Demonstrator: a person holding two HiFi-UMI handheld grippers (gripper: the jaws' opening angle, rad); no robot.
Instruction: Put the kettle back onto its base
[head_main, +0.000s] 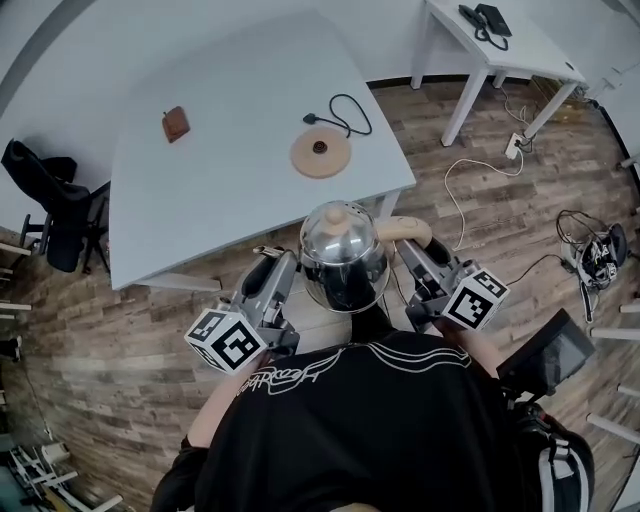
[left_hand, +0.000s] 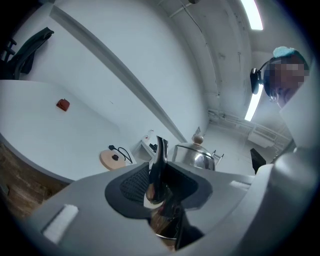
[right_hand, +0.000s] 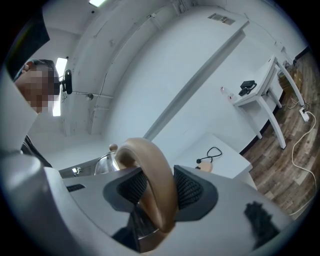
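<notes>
Left gripper (left_hand: 159, 175) grips the shiny domed steel kettle's (head_main: 345, 262) polished spout (left_hand: 160, 152), right gripper (right_hand: 155, 195) its tan curved handle (right_hand: 150, 165) (the slick spout could slip between the jaws, tipping it).

The head camera looks steeply down from above the person's shoulders. It takes in the left gripper (head_main: 278, 262), the right gripper (head_main: 412, 252), the kettle (head_main: 345, 258) between them and the white table (head_main: 220, 210) ahead. The left gripper view sits close behind its jaws and faces the table past the spout (left_hand: 159, 160). The right gripper view sits just as close, its middle filled by the wooden handle (right_hand: 150, 170). All three views share the kettle's lid (head_main: 338, 225) and the round base (head_main: 320, 153).
</notes>
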